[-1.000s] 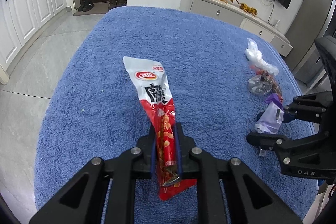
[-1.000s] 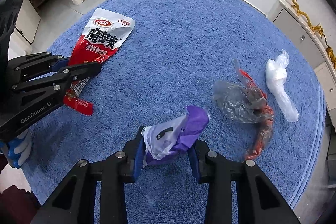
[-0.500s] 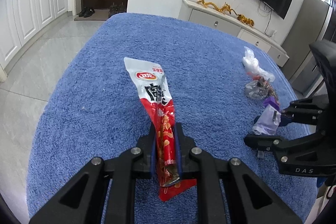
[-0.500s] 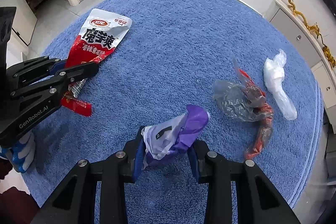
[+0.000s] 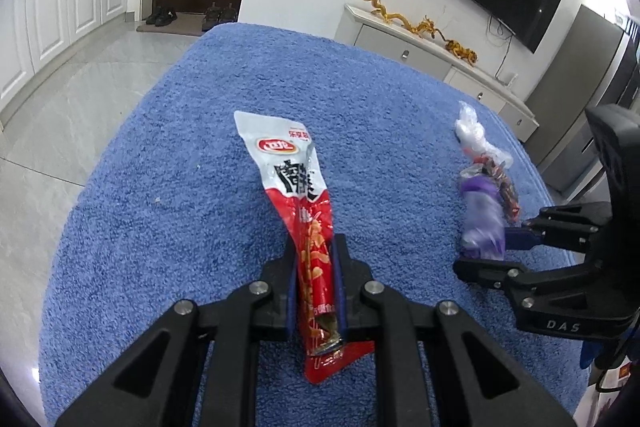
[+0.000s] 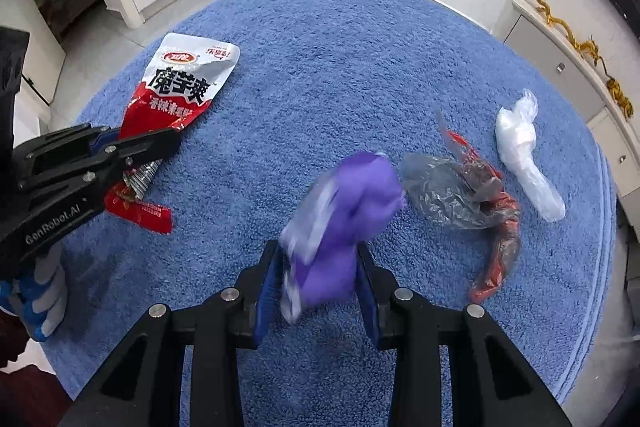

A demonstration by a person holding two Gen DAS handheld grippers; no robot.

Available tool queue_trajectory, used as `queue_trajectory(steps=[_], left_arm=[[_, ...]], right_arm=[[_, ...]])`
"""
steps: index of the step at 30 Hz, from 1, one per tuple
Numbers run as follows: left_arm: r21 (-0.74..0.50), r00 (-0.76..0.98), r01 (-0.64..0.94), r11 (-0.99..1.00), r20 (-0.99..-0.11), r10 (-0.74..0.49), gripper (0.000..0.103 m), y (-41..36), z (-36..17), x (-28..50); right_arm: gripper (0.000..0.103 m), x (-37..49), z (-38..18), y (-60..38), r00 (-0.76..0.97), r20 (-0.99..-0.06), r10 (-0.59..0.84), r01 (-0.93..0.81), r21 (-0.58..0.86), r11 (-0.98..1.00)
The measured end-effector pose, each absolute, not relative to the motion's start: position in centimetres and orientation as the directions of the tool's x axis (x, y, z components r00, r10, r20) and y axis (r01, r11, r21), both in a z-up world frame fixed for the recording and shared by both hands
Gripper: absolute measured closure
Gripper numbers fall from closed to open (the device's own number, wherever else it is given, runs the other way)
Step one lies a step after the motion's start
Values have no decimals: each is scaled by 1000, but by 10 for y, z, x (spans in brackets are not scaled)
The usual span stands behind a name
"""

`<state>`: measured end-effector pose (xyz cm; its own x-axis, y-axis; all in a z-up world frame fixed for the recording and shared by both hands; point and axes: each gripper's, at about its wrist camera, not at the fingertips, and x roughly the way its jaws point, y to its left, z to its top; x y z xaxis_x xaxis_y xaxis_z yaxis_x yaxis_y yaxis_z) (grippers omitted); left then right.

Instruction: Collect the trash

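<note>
— Red snack wrapper [image 5: 308, 227]: was it pinched tight in your left gripper [image 5: 314, 283] above the blue desk [image 5: 180, 187]?

— Yes. Your right gripper [image 6: 320, 279] squeezed the purple wrapper [image 6: 344, 211], which had flopped and blurred since a moment before. Both were picked up; next you needed a bin. Clear bag [image 6: 448, 191] and white bag [image 6: 524, 155] waited.

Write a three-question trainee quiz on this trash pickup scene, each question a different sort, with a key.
1. True or false: the left gripper is shut on the red and white snack packet.
2. Multiple choice: the right gripper holds A) the clear crumpled bag B) the purple wrapper C) the white plastic bag.
3. Fill in: loose trash lies on the ____ towel.

Key: 1 true; 2 B; 3 blue.
</note>
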<state>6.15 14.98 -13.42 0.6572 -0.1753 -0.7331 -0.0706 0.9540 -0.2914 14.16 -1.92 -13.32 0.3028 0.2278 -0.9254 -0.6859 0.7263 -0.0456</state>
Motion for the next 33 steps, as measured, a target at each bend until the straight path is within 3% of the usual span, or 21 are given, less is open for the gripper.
queue_trajectory(steps=[14, 26, 33], left_arm=[[-297, 655, -62, 953, -732, -185, 89, 148, -132, 61], [-308, 650, -56, 950, -733, -200, 91, 144, -124, 51], [-282, 642, -70, 957, -747, -173, 91, 134, -119, 41]], right_arm=[[76, 143, -130, -11, 314, -923, 222, -678, -55, 733], [86, 131, -126, -30, 302, -894, 331, -671, 46, 740], [86, 129, -114, -41, 304, -868, 393, -671, 98, 735]])
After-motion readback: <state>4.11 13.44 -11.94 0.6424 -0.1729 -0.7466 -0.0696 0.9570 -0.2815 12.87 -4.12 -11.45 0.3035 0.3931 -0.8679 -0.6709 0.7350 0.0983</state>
